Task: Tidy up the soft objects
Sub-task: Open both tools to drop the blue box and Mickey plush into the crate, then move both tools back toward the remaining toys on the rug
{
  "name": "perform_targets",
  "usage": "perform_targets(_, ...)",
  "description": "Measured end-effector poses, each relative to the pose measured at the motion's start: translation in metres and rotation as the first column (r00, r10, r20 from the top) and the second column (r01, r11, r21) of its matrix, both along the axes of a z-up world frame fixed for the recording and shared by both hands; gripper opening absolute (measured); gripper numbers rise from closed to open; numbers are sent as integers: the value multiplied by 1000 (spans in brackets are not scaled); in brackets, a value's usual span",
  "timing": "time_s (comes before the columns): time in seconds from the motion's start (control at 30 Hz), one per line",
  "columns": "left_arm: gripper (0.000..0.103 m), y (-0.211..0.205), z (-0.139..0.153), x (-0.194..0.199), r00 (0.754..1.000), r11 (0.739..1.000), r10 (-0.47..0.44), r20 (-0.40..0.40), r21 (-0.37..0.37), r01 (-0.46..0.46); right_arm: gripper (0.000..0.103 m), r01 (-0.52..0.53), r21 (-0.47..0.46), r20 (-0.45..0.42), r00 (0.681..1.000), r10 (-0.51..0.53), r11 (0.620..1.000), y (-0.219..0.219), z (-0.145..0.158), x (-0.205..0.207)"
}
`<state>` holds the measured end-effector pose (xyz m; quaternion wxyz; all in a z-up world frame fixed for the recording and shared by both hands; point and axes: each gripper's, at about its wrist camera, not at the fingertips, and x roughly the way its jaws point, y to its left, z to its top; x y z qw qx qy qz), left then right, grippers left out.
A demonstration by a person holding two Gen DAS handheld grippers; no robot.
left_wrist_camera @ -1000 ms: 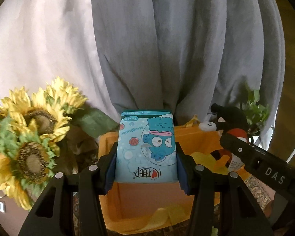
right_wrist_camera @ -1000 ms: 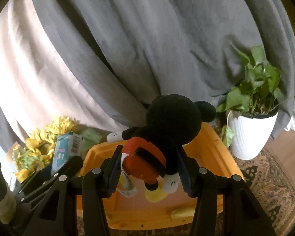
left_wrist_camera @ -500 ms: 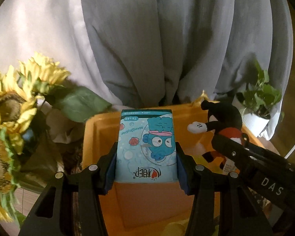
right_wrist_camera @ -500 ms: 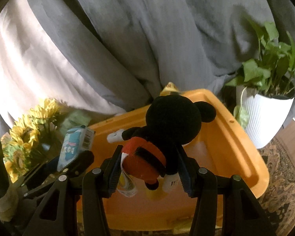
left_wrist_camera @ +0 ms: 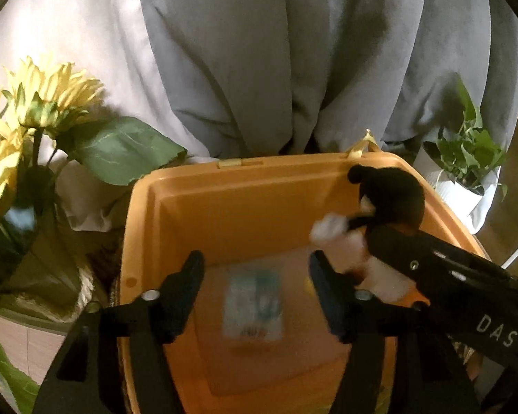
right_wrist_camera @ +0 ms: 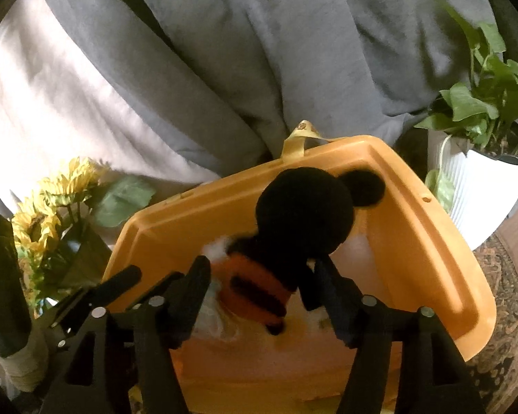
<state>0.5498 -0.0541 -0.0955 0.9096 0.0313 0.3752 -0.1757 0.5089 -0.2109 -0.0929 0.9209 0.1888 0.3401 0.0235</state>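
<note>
An orange plastic bin (left_wrist_camera: 224, 186) (right_wrist_camera: 414, 227) sits below both grippers. My left gripper (left_wrist_camera: 255, 276) is open and empty above it. The blue tissue pack (left_wrist_camera: 253, 305), blurred, is inside the bin beneath the open fingers. My right gripper (right_wrist_camera: 259, 276) has its jaws spread, and the black mouse plush toy (right_wrist_camera: 304, 210) with red shorts sits between them, blurred, over the bin; the fingers no longer press it. The plush (left_wrist_camera: 390, 196) and the right gripper also show at the right of the left wrist view.
Artificial sunflowers (left_wrist_camera: 34, 110) (right_wrist_camera: 51, 203) stand left of the bin. A potted green plant in a white pot (right_wrist_camera: 483, 179) (left_wrist_camera: 466, 172) stands to its right. Grey and white curtains (left_wrist_camera: 293, 51) hang behind. A patterned rug (right_wrist_camera: 507, 327) lies under the bin.
Both grippers moved forward over the bin and opened. The tissue pack dropped from the left gripper into the bin. The plush is slipping out of the right gripper.
</note>
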Motion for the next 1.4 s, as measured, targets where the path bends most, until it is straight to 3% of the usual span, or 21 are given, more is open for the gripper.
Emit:
perform_targets(0.57,75,15,43,-45,996,999,22,92,-51,-18,67,83,-8,66,994,-82,997,-10,31,-40)
perform_targets(0.77,83,21,61,-81,990,997,31,141,-69,-22,67,118,-49,109,988,-112,992,-8,49,-75)
perform_targets(0.87,85,25,69,-99,986,997,33,161,-77,-21,75,130,-46,131,984,-123,990,-8,57,-93)
perform_targets(1.03,92,31,85,-133,978,995,53,200,-89,-36,79,155,-73,177,974,-140,985,-3,71,-126)
perform_targets(1.4,93,46,99,-201,966,997,51,254,-75,-33,81,204,-95,249,952,-175,974,6,86,-198)
